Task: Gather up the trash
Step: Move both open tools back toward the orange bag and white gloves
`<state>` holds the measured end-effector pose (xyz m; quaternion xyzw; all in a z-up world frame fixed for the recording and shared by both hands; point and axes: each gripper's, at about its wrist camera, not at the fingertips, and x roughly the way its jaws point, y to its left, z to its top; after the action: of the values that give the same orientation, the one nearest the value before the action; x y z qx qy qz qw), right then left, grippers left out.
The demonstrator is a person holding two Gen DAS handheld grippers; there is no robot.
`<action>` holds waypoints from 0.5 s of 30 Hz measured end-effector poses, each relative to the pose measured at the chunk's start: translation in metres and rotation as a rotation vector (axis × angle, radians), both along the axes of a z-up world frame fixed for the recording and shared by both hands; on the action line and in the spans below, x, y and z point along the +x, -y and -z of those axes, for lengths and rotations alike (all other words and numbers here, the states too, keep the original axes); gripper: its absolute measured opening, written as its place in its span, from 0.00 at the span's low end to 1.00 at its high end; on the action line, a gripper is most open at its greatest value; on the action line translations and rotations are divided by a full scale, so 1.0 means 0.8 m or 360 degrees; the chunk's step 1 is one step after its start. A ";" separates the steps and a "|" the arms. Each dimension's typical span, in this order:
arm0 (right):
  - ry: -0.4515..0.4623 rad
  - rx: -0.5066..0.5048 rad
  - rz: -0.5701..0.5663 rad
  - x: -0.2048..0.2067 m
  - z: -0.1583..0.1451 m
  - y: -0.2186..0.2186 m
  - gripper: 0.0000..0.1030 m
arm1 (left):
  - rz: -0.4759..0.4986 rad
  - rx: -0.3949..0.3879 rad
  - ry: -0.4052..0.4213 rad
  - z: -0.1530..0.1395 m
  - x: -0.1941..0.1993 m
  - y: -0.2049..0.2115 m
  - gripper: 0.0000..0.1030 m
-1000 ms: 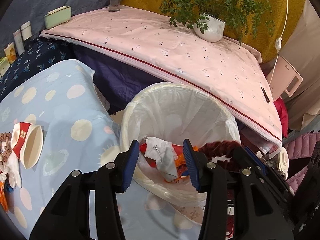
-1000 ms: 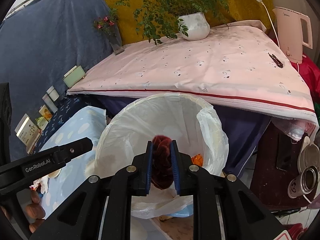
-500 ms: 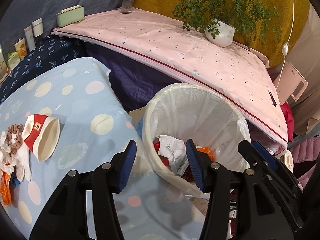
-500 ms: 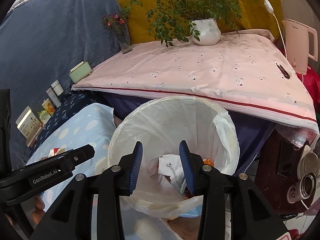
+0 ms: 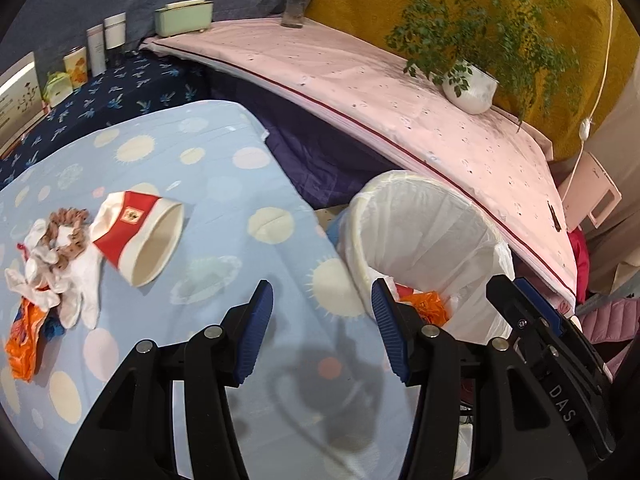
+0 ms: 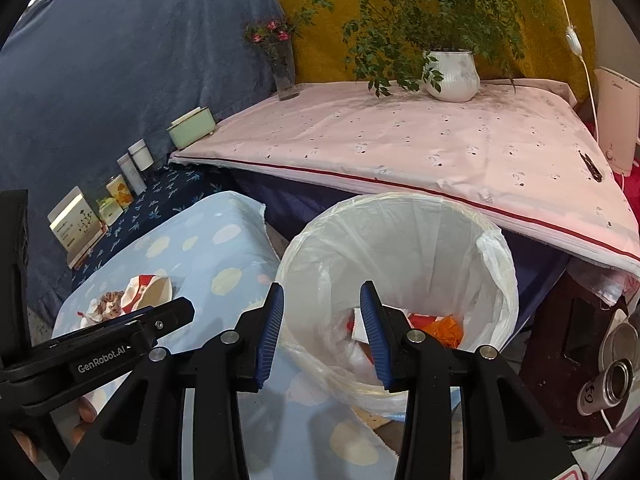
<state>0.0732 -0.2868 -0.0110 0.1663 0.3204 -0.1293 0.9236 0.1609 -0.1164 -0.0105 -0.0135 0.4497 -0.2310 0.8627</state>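
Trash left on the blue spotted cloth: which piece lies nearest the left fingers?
The red-and-white paper cup, tipped on its side with its mouth toward the camera. The white glove, brown scrunchie and orange wrapper lie farther left.

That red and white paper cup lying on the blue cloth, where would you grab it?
Probably at the rim of the paper cup. It lies on its side, open mouth toward the left hand-held gripper, whose jaws are open. Come from the mouth side, one finger inside and one outside the wall.
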 end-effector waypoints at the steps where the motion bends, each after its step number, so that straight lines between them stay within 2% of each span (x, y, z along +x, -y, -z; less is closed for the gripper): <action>1: 0.0001 -0.0005 -0.0015 0.001 -0.002 -0.006 0.40 | -0.0018 0.0000 0.0002 0.000 -0.001 -0.007 0.47; 4: 0.0006 -0.0015 -0.0053 0.004 -0.005 -0.021 0.43 | -0.0066 -0.0011 -0.0003 0.001 -0.002 -0.031 0.48; 8: 0.0007 -0.0018 -0.0106 0.007 -0.009 -0.042 0.45 | -0.0138 -0.0005 -0.0005 0.004 -0.006 -0.067 0.60; 15: -0.0014 -0.0017 -0.0218 0.016 -0.007 -0.086 0.48 | -0.0272 0.0041 -0.0020 0.018 -0.011 -0.135 0.61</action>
<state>0.0859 -0.2183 -0.0057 0.1385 0.3345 -0.0681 0.9297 0.1521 -0.0085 -0.0251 -0.0420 0.4552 -0.1506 0.8766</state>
